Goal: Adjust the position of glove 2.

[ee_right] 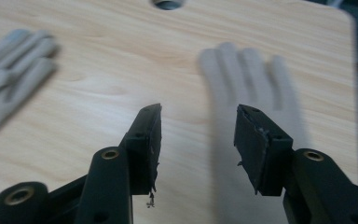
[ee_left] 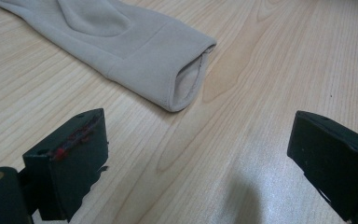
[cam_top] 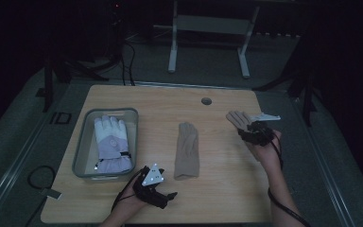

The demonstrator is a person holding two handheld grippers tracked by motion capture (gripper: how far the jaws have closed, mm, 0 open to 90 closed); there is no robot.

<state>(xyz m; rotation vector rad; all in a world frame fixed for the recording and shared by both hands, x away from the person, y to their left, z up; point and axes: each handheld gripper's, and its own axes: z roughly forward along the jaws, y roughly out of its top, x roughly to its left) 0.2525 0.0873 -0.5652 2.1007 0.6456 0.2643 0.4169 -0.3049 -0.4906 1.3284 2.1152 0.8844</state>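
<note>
Right gripper [ee_right: 198,140]: jaws are being held partly apart, nothing clamped; a blurred beige glove [ee_right: 251,93] is lying flat on the table [ee_right: 121,56] just beyond them, at 12 o'clock. Left gripper [ee_left: 198,158]: jaws are being held wide apart, empty; the cuff of a second beige glove [ee_left: 121,46] is seen at 11 o'clock. The high view is adding a white glove [cam_top: 111,142] in a clear bin [cam_top: 82,142], at 9 o'clock of the table.

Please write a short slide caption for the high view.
A white winter glove lies in a clear bin; two beige gloves lie on the wooden table.
</note>
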